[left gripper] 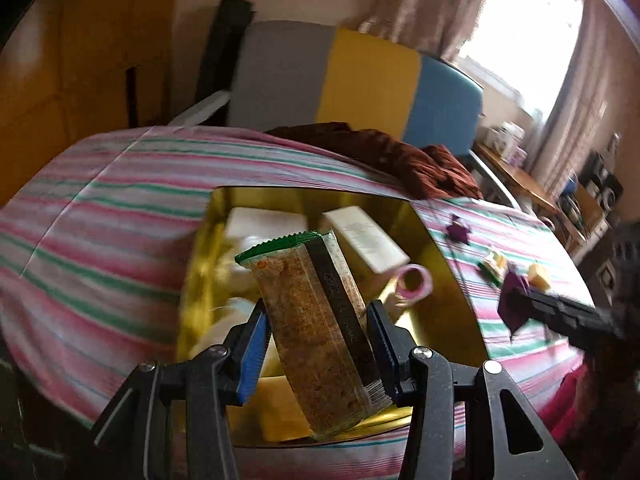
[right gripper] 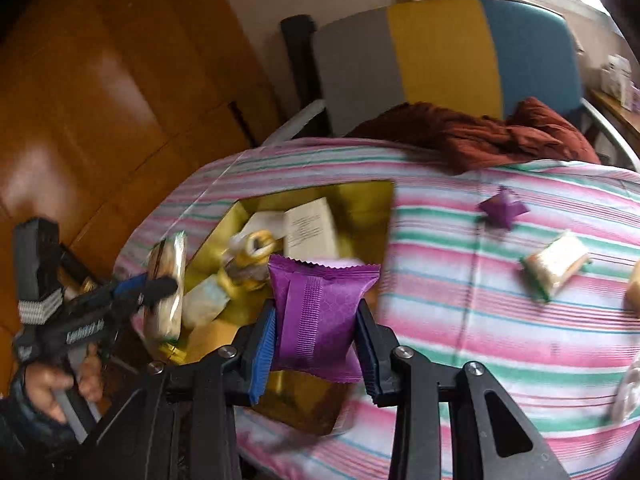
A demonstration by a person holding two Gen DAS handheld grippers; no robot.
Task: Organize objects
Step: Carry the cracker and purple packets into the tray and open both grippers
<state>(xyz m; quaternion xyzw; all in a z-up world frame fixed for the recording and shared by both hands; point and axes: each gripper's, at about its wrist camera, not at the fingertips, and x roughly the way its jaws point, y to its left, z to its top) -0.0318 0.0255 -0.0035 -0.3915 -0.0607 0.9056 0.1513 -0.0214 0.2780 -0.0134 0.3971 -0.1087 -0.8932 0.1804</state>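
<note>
The left tongs (left gripper: 318, 344) squeeze a snack bar (left gripper: 316, 332) above the gold box (left gripper: 436, 264). Inside it lie a white packet (left gripper: 366, 240) and a pink tape roll (left gripper: 414, 283) (rather blurry). The right tongs (right gripper: 316, 344) squeeze a purple packet (right gripper: 318, 318) beside that box.

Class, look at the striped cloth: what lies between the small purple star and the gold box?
Nothing: in the right wrist view, only bare striped cloth separates the purple star from the gold box.

purple packet (right gripper: 320, 316), gold box (left gripper: 440, 280), striped cloth (right gripper: 500, 320)
</note>
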